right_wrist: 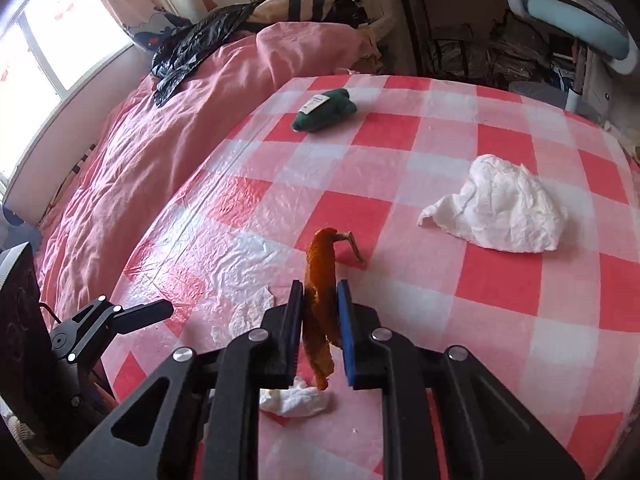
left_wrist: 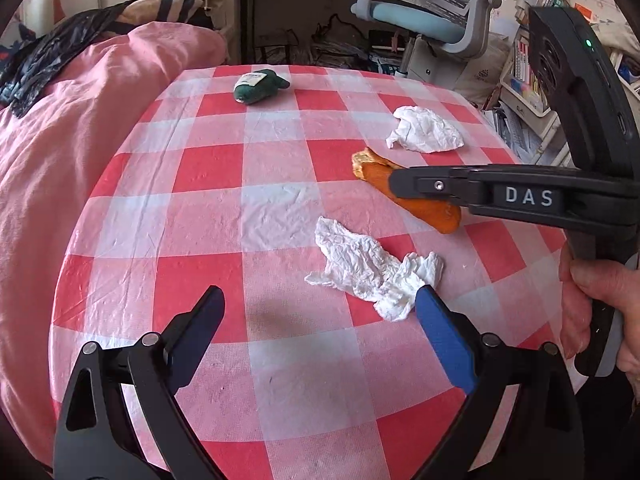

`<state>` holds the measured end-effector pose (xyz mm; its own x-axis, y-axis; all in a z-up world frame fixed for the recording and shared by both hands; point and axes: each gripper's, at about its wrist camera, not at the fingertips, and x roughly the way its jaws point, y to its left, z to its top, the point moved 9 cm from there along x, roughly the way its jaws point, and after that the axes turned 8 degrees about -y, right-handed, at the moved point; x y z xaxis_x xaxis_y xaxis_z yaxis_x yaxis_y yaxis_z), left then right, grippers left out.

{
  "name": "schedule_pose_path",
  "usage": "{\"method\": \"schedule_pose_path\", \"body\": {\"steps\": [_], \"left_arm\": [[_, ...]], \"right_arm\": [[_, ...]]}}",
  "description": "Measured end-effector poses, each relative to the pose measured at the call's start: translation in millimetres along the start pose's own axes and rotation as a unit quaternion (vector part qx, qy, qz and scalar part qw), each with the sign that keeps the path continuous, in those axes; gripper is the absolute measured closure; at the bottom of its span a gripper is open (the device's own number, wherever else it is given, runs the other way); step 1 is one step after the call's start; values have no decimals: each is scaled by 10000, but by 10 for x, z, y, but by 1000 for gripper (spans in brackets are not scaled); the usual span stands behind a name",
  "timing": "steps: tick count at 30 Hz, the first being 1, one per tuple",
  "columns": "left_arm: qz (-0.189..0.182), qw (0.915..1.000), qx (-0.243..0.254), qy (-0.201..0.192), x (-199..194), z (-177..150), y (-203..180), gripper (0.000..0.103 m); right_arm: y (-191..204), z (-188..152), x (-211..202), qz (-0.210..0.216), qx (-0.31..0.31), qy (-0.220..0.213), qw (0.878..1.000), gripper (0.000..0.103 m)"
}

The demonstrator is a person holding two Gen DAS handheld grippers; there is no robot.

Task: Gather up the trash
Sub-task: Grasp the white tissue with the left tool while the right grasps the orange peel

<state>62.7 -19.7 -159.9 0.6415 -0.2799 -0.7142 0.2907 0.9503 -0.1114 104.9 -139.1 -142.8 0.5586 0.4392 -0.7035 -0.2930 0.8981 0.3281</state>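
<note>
The right gripper [right_wrist: 319,294] is clamping an orange peel strip [right_wrist: 318,280] between its two pads, the jaws standing nearly closed with only the peel's thickness between them; the strip is standing on edge, its far end with a dry stem curling down toward the checked tablecloth [right_wrist: 500,280]. In the left wrist view the same gripper [left_wrist: 394,182] is reaching in from the right, a hand [left_wrist: 600,308] wrapping its handle, and the peel [left_wrist: 372,170] is showing on both sides of its tip. The left gripper [left_wrist: 320,300] is hovering wide open and holding nothing, its blue pad sitting just beside a crumpled white tissue [left_wrist: 368,268]. A second crumpled tissue [left_wrist: 424,130] is lying beyond the peel, and a dark green packet [left_wrist: 258,86] is lying near the cloth's far edge, well apart from both. A pink quilt [left_wrist: 60,152] is lying left of the cloth.
</note>
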Motion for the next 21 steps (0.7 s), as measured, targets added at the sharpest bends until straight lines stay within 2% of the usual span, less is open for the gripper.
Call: {"method": "schedule_pose_path", "body": {"steps": [6,14,18,21], "left_arm": [[41,9992,394,-38,96,18,-141,11],[24,9973,732,29,223,37,-313,12],[-27,9958,914,92,272,12,-386,28],[-79,9957,923,4,265,33,-415,46]], "right_arm": [[-223,-139,-176,-70,44,148,9999,85],[-361,-233,-204,-87,61,307,9995,83],[-361,-251,-171,-109,3,343,9994,83],[-352,-263,-147,-170,-101,357,9992,83]]}}
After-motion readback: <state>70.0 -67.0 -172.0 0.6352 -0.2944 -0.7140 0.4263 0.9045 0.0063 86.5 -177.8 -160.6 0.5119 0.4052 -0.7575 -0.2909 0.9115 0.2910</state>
